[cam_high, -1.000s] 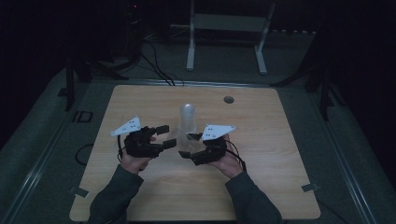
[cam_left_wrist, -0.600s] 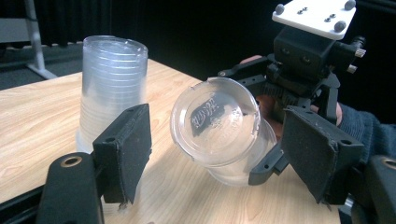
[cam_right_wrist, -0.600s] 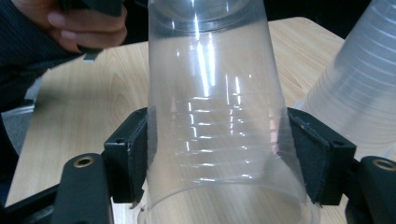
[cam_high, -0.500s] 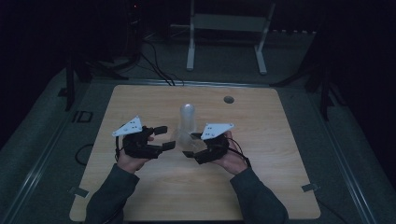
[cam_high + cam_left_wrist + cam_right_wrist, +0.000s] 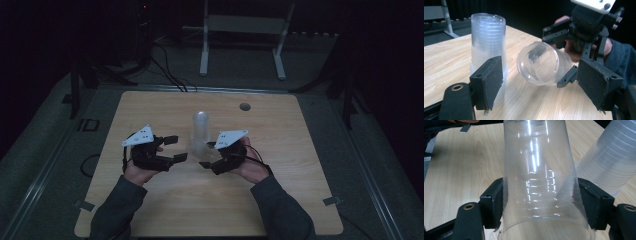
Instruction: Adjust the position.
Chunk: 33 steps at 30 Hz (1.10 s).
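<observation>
Since the earlier frame, both hands have drawn slightly toward the person, and the single clear cup (image 5: 541,182) has come away from the stack of cups (image 5: 200,131). That cup lies tilted on its side just above the worktop (image 5: 280,200), clamped between the jaws of the right gripper (image 5: 207,156), beside the stack's base. The stack stands upside down mid-worktop. The left gripper (image 5: 176,148) is held to the stack's left, jaws apart and empty.
</observation>
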### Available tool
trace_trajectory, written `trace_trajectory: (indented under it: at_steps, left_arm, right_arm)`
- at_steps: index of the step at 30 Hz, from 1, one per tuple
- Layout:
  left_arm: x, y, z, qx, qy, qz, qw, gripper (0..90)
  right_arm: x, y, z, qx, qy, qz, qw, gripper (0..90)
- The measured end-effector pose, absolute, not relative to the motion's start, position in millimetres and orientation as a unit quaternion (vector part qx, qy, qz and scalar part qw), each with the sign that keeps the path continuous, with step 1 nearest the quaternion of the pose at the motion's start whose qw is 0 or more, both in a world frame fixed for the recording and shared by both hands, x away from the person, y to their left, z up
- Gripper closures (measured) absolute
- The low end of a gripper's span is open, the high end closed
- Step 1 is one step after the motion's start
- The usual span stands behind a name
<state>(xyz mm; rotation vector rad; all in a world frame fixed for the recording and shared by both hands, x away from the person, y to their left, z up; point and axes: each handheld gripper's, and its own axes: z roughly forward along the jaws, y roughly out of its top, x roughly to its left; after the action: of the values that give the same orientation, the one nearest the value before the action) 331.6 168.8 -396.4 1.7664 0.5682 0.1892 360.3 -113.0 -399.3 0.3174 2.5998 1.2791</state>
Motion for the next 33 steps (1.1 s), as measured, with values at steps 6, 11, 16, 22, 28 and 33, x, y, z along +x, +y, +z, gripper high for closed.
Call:
trace_trajectory:
  at_steps: [6,11,16,22,28,33]
  left_arm:
    - [331.6,166.5,-398.0,0.776,0.24,0.085,0.577,21.7]
    - [330.9,164.9,-399.0,0.782,0.236,0.091,0.57,21.7]
    - [330.5,167.3,-398.2,0.783,0.238,0.098,0.566,21.7]
    - [330.9,169.3,-399.2,0.787,0.235,0.093,0.563,21.8]
    - [330.6,165.1,-401.3,0.799,0.228,0.091,0.549,21.8]
    - [330.4,162.0,-402.7,0.809,0.221,0.092,0.537,22.0]
  right_arm:
    - [364.7,-111.9,-392.5,0.093,0.896,0.42,0.109,28.9]
    - [366.7,-108.9,-386.4,0.08,0.905,0.402,0.115,28.8]
    - [370.0,-107.9,-381.3,0.073,0.911,0.389,0.116,28.8]
    - [372.4,-107.2,-374.5,0.057,0.92,0.369,0.116,28.9]
    - [374.4,-107.0,-371.1,0.042,0.929,0.35,0.113,28.9]
    - [376.3,-107.1,-371.6,0.039,0.934,0.337,0.112,28.8]
